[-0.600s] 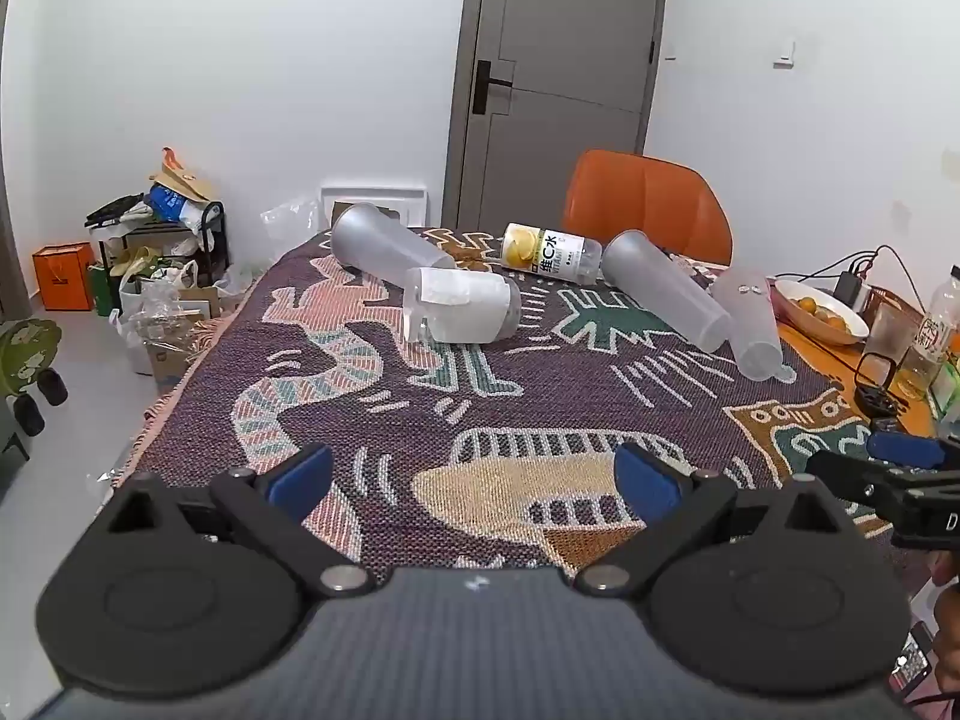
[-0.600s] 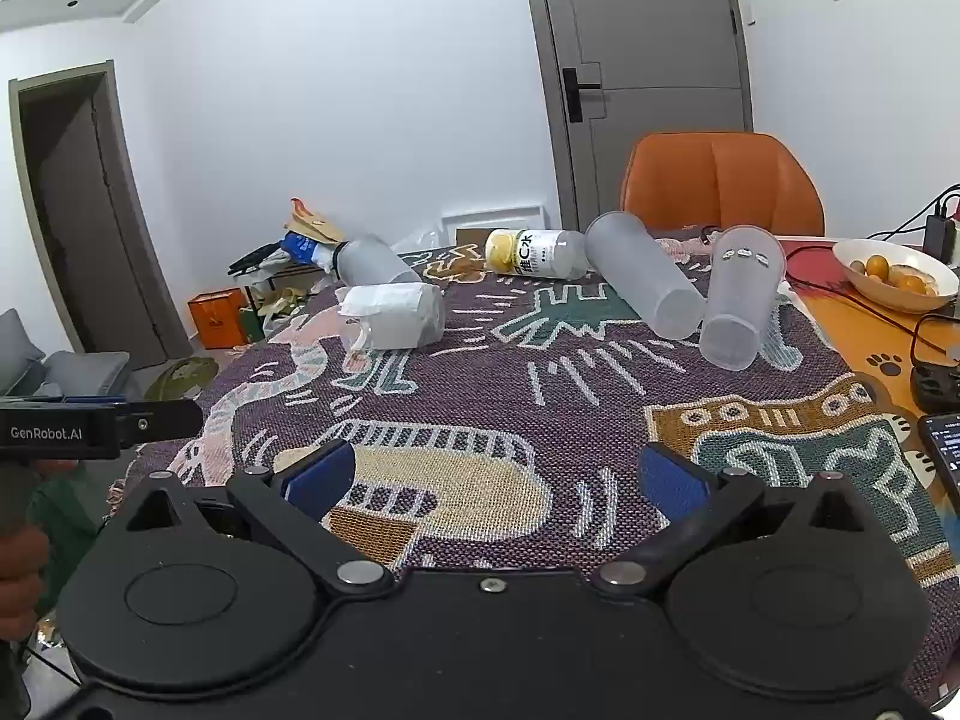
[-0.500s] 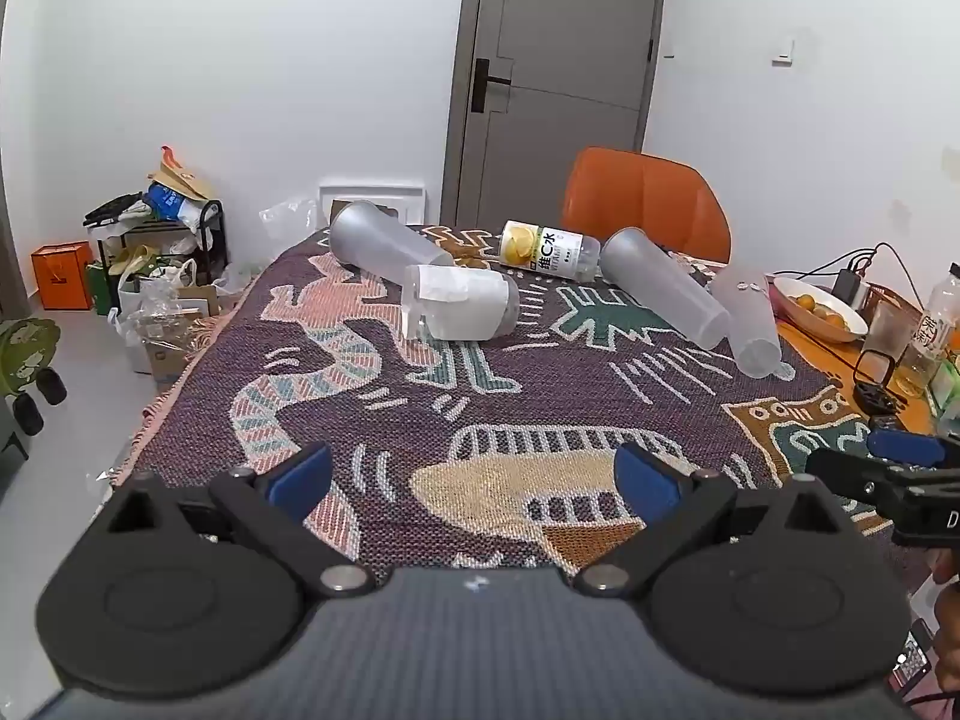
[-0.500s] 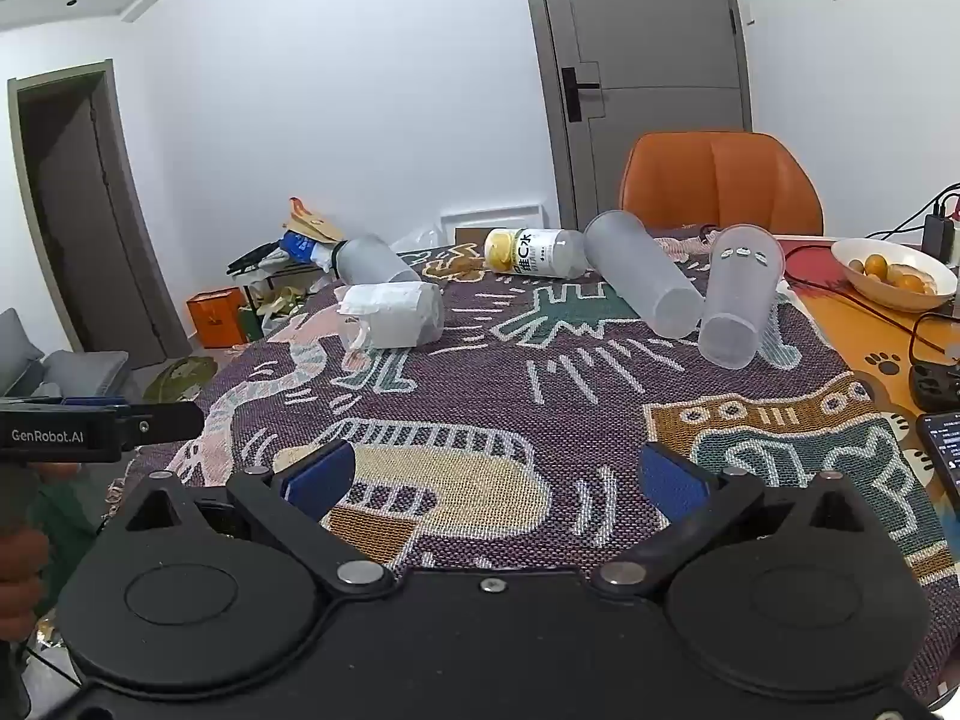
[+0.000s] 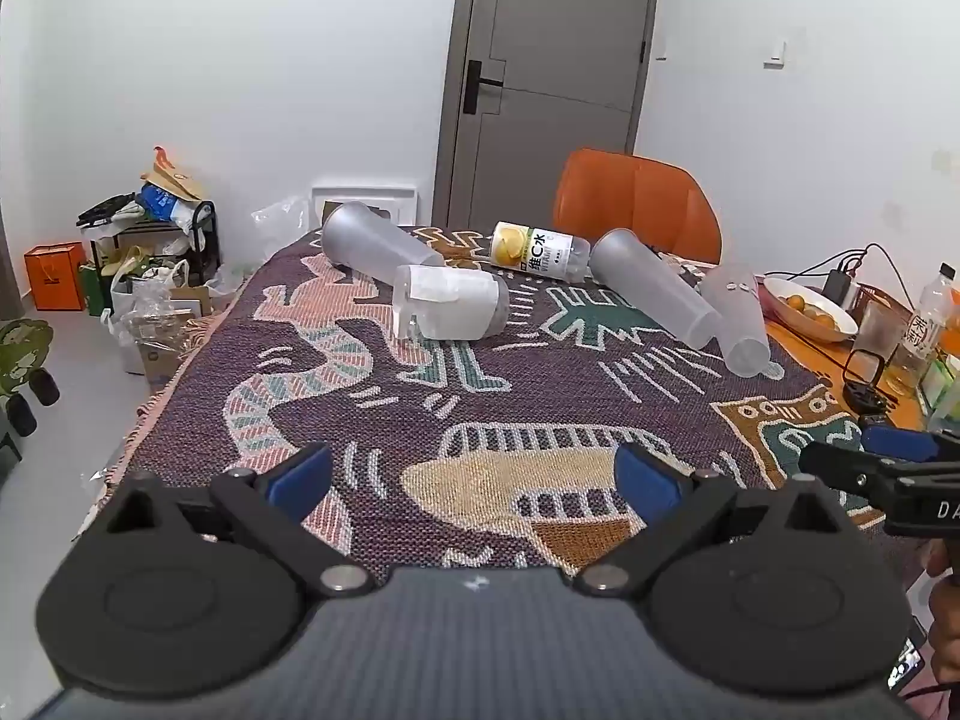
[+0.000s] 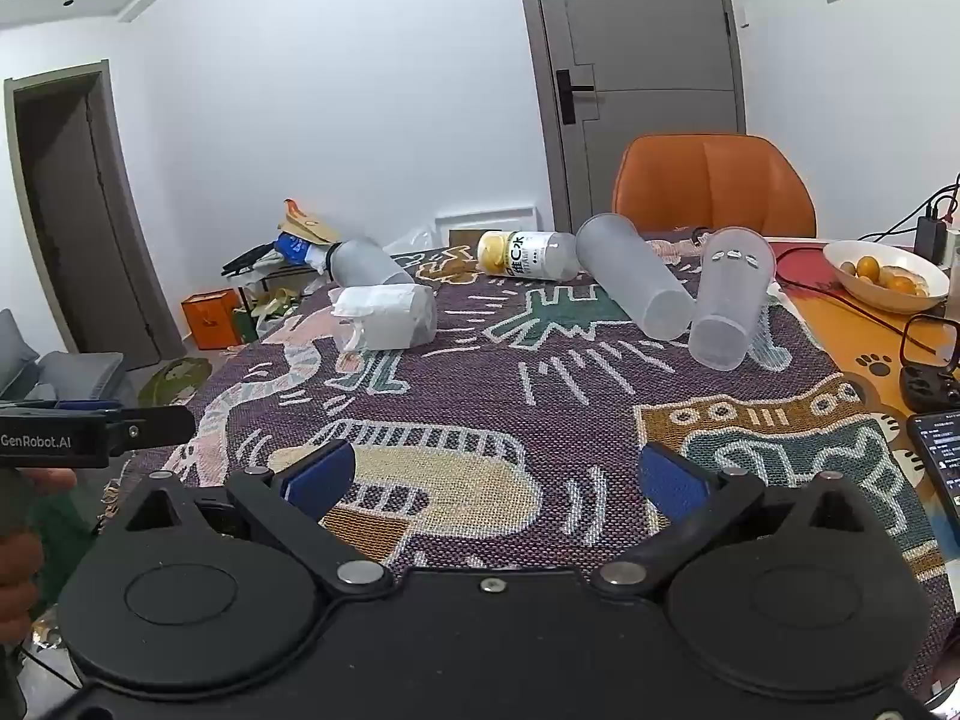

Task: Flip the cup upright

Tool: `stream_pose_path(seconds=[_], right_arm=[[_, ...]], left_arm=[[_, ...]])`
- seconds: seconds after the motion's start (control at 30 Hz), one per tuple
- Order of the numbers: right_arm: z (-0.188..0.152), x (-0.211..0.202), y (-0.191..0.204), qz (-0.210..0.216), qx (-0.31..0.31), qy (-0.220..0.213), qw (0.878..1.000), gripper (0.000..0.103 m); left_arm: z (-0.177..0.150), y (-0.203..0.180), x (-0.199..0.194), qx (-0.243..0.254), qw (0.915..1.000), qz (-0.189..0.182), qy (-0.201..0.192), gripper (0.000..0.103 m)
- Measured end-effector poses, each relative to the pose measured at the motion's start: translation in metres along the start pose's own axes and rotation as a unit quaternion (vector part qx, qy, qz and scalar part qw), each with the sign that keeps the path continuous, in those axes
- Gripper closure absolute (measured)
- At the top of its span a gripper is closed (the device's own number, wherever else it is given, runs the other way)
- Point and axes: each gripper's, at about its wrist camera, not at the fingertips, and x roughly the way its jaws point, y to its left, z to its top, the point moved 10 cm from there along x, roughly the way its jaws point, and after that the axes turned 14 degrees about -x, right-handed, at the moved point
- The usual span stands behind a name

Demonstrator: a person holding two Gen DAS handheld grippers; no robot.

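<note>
Several frosted plastic cups lie on their sides on the patterned cloth: one at the far left [image 5: 372,243], one in the middle right [image 5: 654,285], one clear cup beside it [image 5: 735,315]. A short cup with a white label [image 5: 450,309] lies nearer the middle. In the right wrist view the same cups show: far left [image 6: 366,264], middle [image 6: 636,282], clear one [image 6: 729,303], labelled one [image 6: 387,318]. My left gripper [image 5: 474,477] is open and empty above the near cloth. My right gripper [image 6: 492,477] is open and empty too, well short of the cups.
A yellow-labelled drink bottle [image 5: 537,252] lies at the far end. An orange chair [image 5: 636,204] stands behind the table. A bowl of fruit [image 6: 885,273], cables, a phone [image 6: 939,450] and bottles [image 5: 927,324] crowd the right side. Clutter sits on the floor at the left [image 5: 144,252].
Both grippers have edged slightly; the view barely shifts. Nothing on the table has moved.
</note>
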Motion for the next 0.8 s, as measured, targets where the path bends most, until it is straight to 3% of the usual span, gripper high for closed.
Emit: stream_pose_path(seconds=[0.8], right_arm=[[-0.0014,-0.0019,0.0015,-0.005,-0.006,0.000,1.000,0.000]], left_arm=[[0.0008,-0.0022,-0.0042,-0.002,1.0000,-0.004,-0.003,0.004]])
